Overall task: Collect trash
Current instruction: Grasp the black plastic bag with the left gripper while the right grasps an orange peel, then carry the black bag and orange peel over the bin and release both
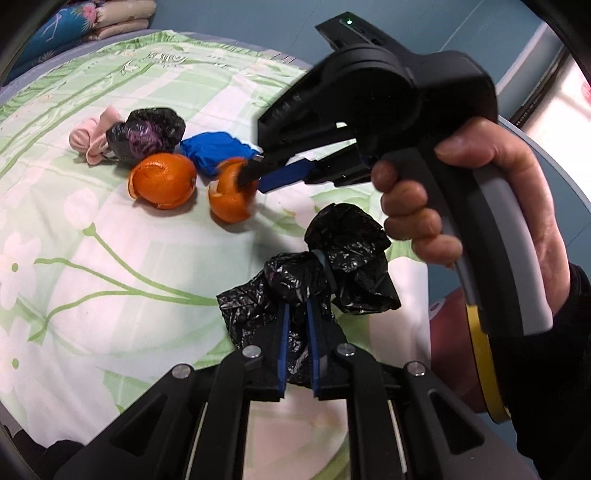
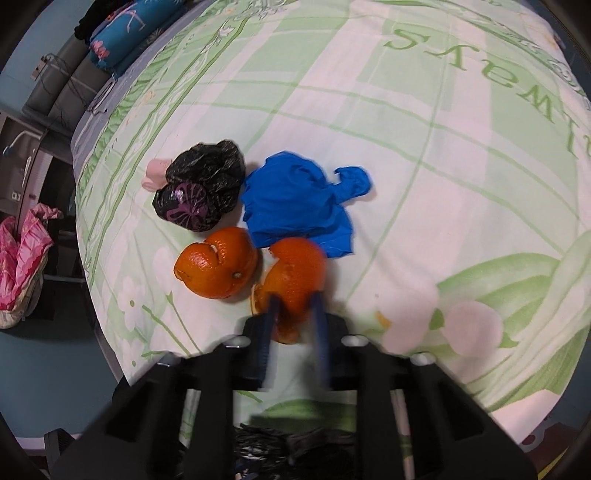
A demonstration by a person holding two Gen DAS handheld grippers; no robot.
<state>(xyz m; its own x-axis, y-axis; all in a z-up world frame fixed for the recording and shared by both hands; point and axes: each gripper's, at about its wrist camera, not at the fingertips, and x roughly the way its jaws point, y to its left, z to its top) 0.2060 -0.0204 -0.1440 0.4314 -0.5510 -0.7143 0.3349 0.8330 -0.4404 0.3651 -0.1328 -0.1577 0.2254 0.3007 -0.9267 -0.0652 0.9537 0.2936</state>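
On the green-and-white floral bedsheet (image 2: 424, 110) lies a small cluster of trash: two orange citrus peels, one crumpled blue plastic glove, one knotted black plastic bundle with a purple pattern, and one pale pink wad of tissue. The right gripper (image 2: 295, 301) has its two blue-padded fingers (image 2: 274, 310) closed around the near-right orange peel (image 2: 295, 269), pinching it where it sits on the sheet. The second orange peel (image 2: 218, 264) lies just to its left, apart from the gripper. The blue glove (image 2: 295, 199) lies just beyond both peels, touching the held one, and the patterned black bundle (image 2: 203, 192) sits to the glove's left, with the pink tissue wad (image 2: 155, 171) tucked against its far-left side. The left gripper (image 1: 297, 304), nearer and to the right of the cluster, has its fingers clamped on a crinkled black plastic trash bag (image 1: 343, 254), which bunches up above the fingertips. Folded blue floral bedding (image 2: 122, 33) is stacked at the far-left edge of the bed.
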